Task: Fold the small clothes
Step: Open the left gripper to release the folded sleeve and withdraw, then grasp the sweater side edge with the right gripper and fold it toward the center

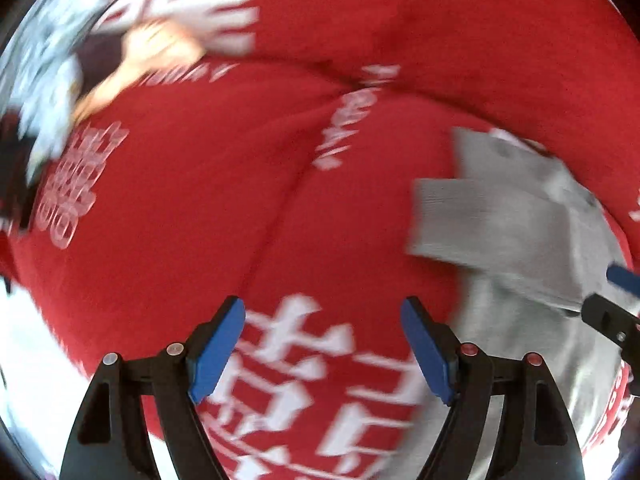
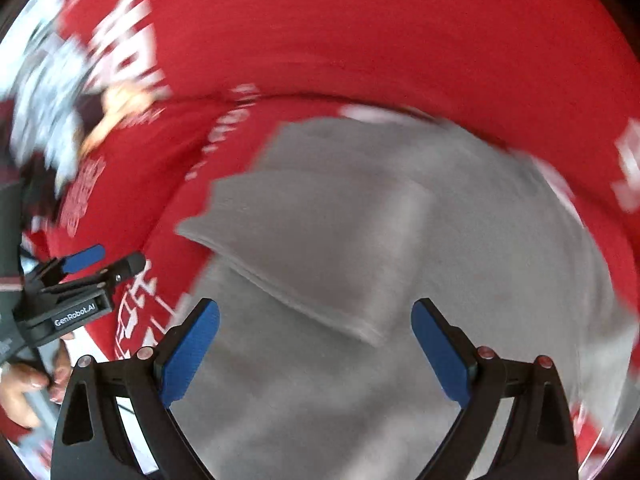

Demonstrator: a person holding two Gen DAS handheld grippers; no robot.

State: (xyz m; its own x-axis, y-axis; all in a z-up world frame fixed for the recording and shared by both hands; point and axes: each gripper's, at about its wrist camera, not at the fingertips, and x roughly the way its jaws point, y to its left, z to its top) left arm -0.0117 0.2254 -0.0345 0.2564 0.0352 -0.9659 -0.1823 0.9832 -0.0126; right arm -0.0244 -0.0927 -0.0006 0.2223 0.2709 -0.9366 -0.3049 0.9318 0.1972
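A small grey garment (image 2: pixel 360 240) lies partly folded on a red cloth with white lettering (image 1: pixel 280 160); one flap is doubled over on its top. In the left wrist view the grey garment (image 1: pixel 520 232) sits at the right. My left gripper (image 1: pixel 324 344) points down over the red cloth to the left of the garment, open, with nothing between its blue pads. My right gripper (image 2: pixel 316 344) hovers over the garment's near part, open and empty. The left gripper (image 2: pixel 96 264) also shows at the left of the right wrist view, and a right fingertip (image 1: pixel 620 280) at the left view's right edge. Both views are motion-blurred.
A person's hand (image 2: pixel 24 384) holds the left gripper's handle. At the upper left lies a heap of grey-white patterned fabric (image 1: pixel 52 80) beside something tan (image 1: pixel 152 52). A white surface (image 1: pixel 32 340) shows past the red cloth's lower left edge.
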